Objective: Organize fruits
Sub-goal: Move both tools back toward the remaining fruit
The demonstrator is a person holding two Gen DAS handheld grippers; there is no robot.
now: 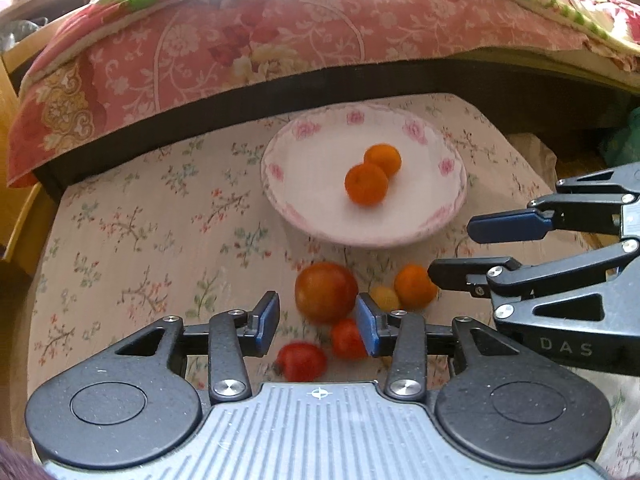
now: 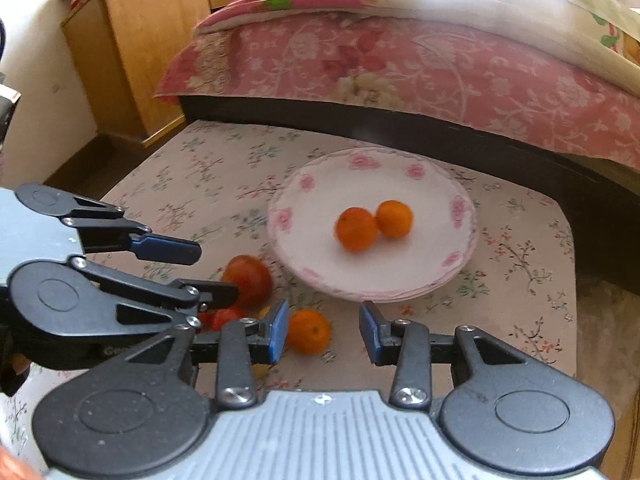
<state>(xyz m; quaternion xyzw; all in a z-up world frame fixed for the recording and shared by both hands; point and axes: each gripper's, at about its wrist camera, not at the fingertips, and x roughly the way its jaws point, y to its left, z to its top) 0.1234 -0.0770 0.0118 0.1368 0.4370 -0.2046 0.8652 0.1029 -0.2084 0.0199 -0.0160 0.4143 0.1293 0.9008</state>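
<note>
Two oranges [image 1: 374,174] touching on floral plate [image 1: 320,224]; left gripper [image 1: 318,322], right gripper [image 2: 324,334] parted, empty.

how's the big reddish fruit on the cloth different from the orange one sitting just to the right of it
The big reddish fruit is clearly larger than the small orange fruit. Its skin blends red into orange-yellow; the small one is evenly orange. It lies ahead of the left gripper, the small one by the right gripper. Both rest on the floral cloth, outside the plate.
</note>
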